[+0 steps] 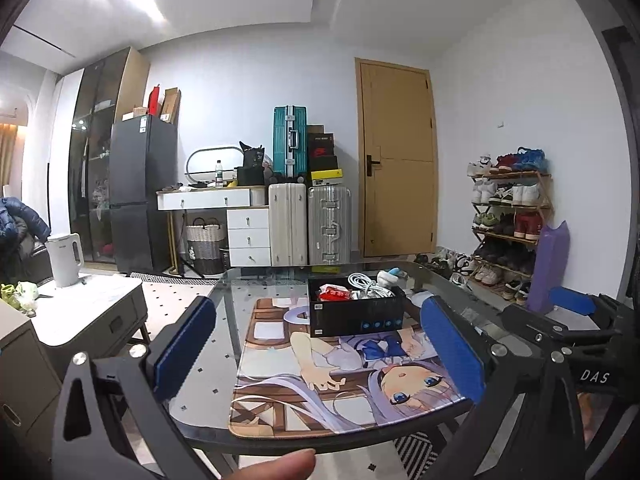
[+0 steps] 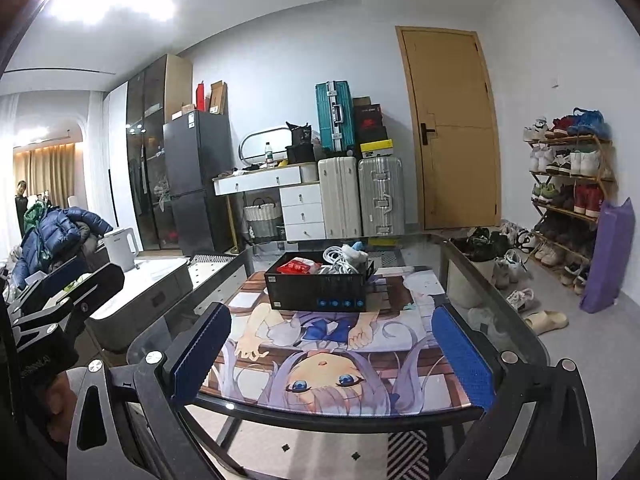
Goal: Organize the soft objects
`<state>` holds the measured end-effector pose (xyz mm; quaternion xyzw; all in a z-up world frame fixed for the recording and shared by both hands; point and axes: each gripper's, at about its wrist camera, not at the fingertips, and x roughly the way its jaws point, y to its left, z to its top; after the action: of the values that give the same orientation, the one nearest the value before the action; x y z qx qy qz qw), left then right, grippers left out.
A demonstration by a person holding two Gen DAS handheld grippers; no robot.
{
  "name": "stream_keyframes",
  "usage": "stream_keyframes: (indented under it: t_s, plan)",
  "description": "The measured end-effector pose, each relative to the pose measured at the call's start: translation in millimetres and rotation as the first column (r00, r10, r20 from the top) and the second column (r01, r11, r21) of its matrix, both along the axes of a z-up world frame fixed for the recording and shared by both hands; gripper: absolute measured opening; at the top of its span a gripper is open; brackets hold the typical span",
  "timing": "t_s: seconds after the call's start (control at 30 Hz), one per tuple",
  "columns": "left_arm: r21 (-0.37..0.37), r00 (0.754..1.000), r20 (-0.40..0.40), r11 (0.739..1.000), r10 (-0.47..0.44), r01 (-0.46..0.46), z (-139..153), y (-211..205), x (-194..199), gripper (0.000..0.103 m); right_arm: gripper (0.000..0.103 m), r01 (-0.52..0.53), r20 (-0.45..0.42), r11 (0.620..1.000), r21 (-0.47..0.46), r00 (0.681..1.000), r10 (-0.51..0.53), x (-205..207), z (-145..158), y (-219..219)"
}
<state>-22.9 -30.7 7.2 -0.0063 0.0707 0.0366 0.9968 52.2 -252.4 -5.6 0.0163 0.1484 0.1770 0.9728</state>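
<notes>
A black open box (image 1: 356, 314) (image 2: 318, 290) stands on an anime-print mat (image 1: 332, 384) (image 2: 320, 364) on a glass table. In it lie a red packet (image 1: 334, 292) (image 2: 298, 267), a coiled white cable (image 1: 366, 282) (image 2: 340, 260) and a white-and-blue soft toy (image 1: 390, 276) (image 2: 355, 252). My left gripper (image 1: 320, 344) is open and empty, held near the table's front edge, short of the box. My right gripper (image 2: 332, 350) is open and empty, also at the front edge. Each gripper shows at the side of the other's view.
The glass table's front rim (image 1: 280, 446) (image 2: 320, 416) is close to both grippers. A low white side table with a kettle (image 1: 66, 254) (image 2: 122, 248) stands to the left. A shoe rack (image 1: 508, 216) (image 2: 572, 184) and scattered shoes are on the right. Suitcases and a door stand behind.
</notes>
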Motion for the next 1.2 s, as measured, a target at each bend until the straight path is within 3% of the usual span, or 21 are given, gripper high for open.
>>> stream_keyframes:
  t_s: [0.13,1.2]
  plan:
    - [-0.04,1.0,-0.014,0.999,-0.006,0.005,-0.1,6.2,1.9,0.103,0.102,-0.001,-0.011,1.0,0.002,1.0,0.001,2.3,-1.2,-0.9]
    - [-0.019,0.998,-0.063,1.0,0.017,-0.019,-4.2,4.6,10.9,0.103,0.102,-0.003,-0.014,1.0,0.001,1.0,0.003,6.1,-7.1,0.4]
